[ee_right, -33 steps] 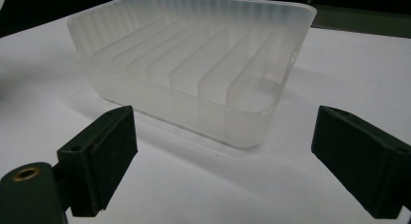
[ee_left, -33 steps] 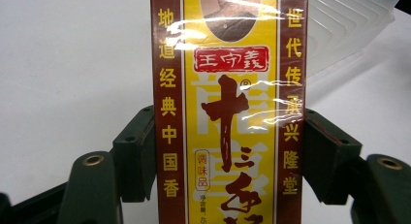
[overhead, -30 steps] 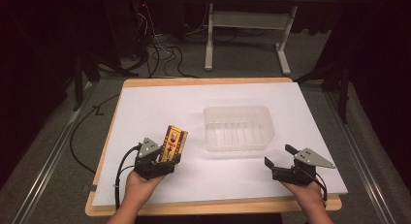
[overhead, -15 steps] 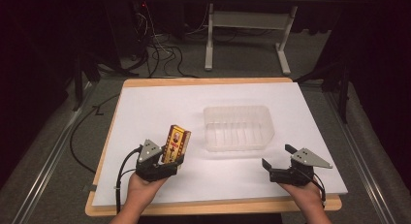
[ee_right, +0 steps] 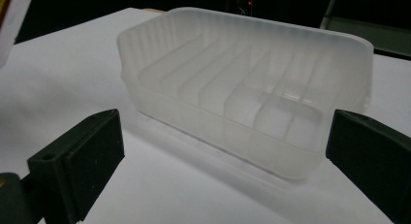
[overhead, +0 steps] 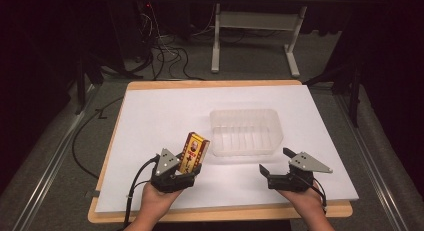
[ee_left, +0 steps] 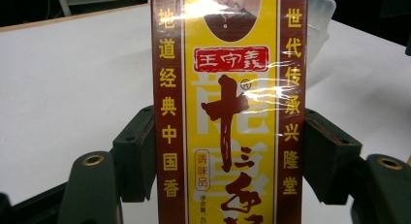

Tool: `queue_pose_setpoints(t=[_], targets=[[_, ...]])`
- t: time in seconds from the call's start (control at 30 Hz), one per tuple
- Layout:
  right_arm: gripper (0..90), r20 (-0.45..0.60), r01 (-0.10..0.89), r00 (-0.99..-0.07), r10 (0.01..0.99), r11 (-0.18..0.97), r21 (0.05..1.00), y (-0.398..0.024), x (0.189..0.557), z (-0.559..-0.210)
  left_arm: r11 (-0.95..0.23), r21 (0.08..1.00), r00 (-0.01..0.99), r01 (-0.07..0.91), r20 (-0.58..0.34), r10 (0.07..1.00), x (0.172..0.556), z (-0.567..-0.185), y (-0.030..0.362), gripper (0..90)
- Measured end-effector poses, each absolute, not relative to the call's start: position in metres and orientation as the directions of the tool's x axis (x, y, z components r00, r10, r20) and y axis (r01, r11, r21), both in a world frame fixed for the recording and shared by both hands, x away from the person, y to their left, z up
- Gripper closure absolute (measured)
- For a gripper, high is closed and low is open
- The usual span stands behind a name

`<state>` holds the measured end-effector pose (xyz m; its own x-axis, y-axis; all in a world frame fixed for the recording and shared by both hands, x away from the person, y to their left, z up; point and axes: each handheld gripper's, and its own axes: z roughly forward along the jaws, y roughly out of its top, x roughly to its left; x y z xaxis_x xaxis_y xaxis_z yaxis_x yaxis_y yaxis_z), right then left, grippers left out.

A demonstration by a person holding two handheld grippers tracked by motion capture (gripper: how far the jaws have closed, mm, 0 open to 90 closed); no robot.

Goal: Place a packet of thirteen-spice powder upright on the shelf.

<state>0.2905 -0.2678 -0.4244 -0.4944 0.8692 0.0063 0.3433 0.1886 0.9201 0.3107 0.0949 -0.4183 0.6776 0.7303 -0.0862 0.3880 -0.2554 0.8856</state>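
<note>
We start at the left gripper (overhead: pixel 186 167), lower left of centre in the high view: its fingers (ee_left: pixel 138 153) are clenched on the box (overhead: pixel 192 151), a tall yellow-and-maroon carton w/ Chinese print under shiny wrap. In the left gripper view a dark pad presses each long side of the box, which runs up the middle of the frame & past the top edge. From above, the box leans up and to the right out of the gripper, its top end just beside the near left corner of the tray (overhead: pixel 246 132), w/ a small gap showing between them.

The right gripper (overhead: pixel 272 167) sits lower right in the high view. Its fingers (ee_right: pixel 77 161) are released, spread wide at the lower left & lower right of the right gripper view, w/ nothing between them but white tabletop; they have just been opening. The tray lies straight ahead of them, close but not touching.

Around: the tray is clear plastic, rectangular, ribbed across its floor, resting near the centre of the white tabletop (overhead: pixel 160 116), which has a wooden rim. Black cables (overhead: pixel 80 141) run over the grey floor at the left of the frame. A white table frame (overhead: pixel 252 36) stands beyond the far edge, at the top centre. We see nothing lying between either gripper and the tray.
</note>
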Motion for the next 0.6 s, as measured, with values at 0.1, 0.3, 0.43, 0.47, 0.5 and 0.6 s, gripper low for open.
queue_pose_setpoints(t=[0.1, 0.3, 0.43, 0.47, 0.5, 0.6], targets=[[0.6, 0.004, 0.339, -0.510, 0.860, 0.197, 0.920, -0.257, 0.294, -0.418, -0.263, 0.888, 0.684, 0.377, -0.075, 0.726, 0.308, -0.419, 0.088, 32.7], [1.6, 0.009, 0.329, -0.544, 0.839, 0.204, 0.922, -0.237, 0.303, -0.407, -0.267, 0.888, 0.690, 0.375, -0.075, 0.720, 0.307, -0.421, 0.078, 32.7], [2.5, 0.031, 0.318, -0.569, 0.821, 0.186, 0.930, -0.225, 0.309, -0.398, -0.235, 0.889, 0.686, 0.392, -0.113, 0.718, 0.308, -0.423, 0.067, 32.7], [2.8, 0.041, 0.318, -0.571, 0.820, 0.175, 0.932, -0.222, 0.310, -0.395, -0.237, 0.890, 0.689, 0.390, -0.111, 0.716, 0.308, -0.423, 0.064, 32.7], [3.1, 0.042, 0.308, -0.578, 0.815, 0.171, 0.936, -0.220, 0.311, -0.394, -0.245, 0.890, 0.691, 0.385, -0.102, 0.715, 0.307, -0.424, 0.060, 32.7], [3.6, 0.057, 0.300, -0.592, 0.804, 0.155, 0.941, -0.214, 0.312, -0.391, -0.268, 0.888, 0.703, 0.374, -0.083, 0.706, 0.304, -0.426, 0.053, 32.7]])
